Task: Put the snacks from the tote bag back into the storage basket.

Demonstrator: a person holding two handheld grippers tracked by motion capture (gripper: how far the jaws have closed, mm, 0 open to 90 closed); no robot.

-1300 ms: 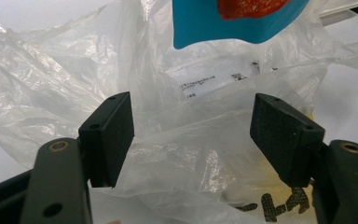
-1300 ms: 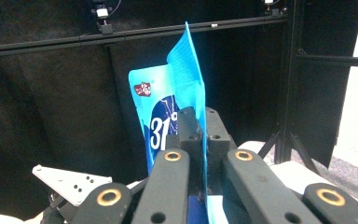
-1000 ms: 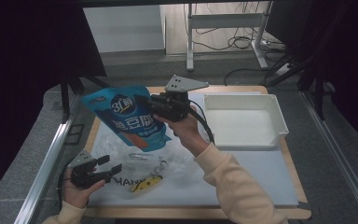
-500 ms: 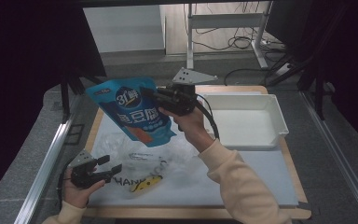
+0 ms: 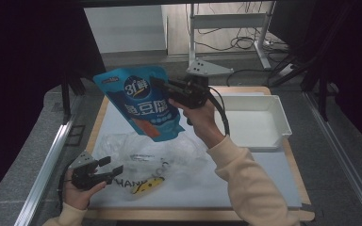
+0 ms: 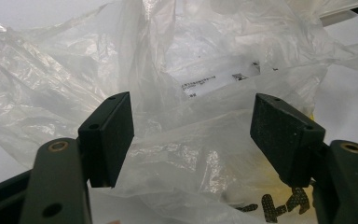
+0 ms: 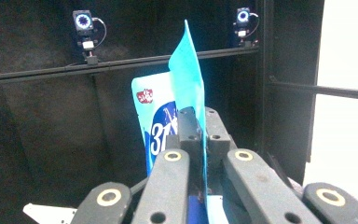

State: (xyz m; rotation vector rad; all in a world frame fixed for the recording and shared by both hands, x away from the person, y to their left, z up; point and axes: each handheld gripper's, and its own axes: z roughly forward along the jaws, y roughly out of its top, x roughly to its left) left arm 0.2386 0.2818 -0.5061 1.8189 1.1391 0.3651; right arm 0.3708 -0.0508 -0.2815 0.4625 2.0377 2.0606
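A blue snack pouch with white print hangs in the air above the table, tilted. My right gripper is shut on its upper right edge. In the right gripper view the pouch stands edge-on, pinched between the closed jaws of my right gripper. Below it a crumpled clear plastic bag lies on the white mat. My left gripper rests at the bag's left edge, near the table's front left. In the left gripper view my left gripper stands open, with loose bag film between the jaws, not pinched.
A white tray sits at the right of the table. A yellow print shows on the bag near the front edge. A dark frame and metal rail run along the left side.
The right gripper has lifted the blue pouch higher and a little to the right, off the plastic bag. The left gripper has stayed where it was.
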